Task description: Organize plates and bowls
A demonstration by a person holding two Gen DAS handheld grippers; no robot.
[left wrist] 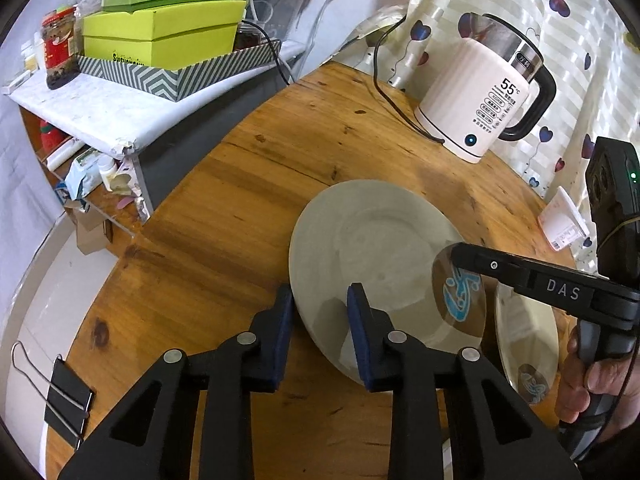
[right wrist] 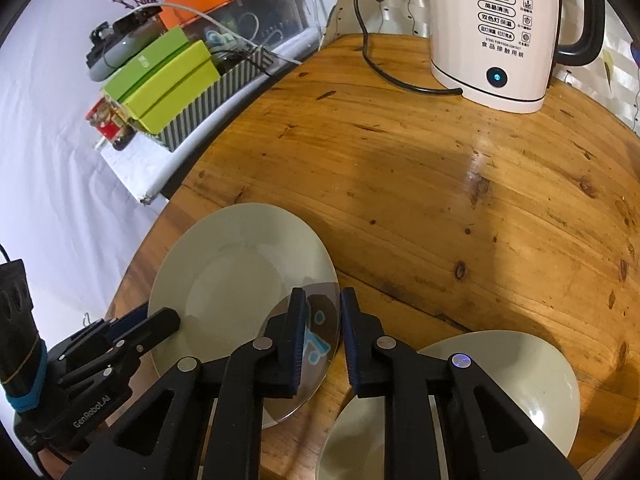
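A grey-green plate (left wrist: 380,248) (right wrist: 240,272) lies on the round wooden table (left wrist: 248,200) (right wrist: 440,184). My left gripper (left wrist: 320,312) (right wrist: 156,322) is open, its fingers straddling the plate's near rim. A clear glass dish with a blue print (left wrist: 460,300) (right wrist: 316,336) rests on the plate's right part. My right gripper (right wrist: 322,320) (left wrist: 456,250) is open, its fingers either side of the glass dish's rim. A second grey-green plate (right wrist: 520,364) (left wrist: 528,328) lies to the right, with another printed glass piece (left wrist: 532,388) on it.
A white electric kettle (left wrist: 480,92) (right wrist: 496,32) with a black cord stands at the table's far side. A shelf to the left holds green boxes (left wrist: 160,28) (right wrist: 168,76) in a striped tray and a jar (left wrist: 60,48). A binder clip (left wrist: 64,396) sits at the table's left edge.
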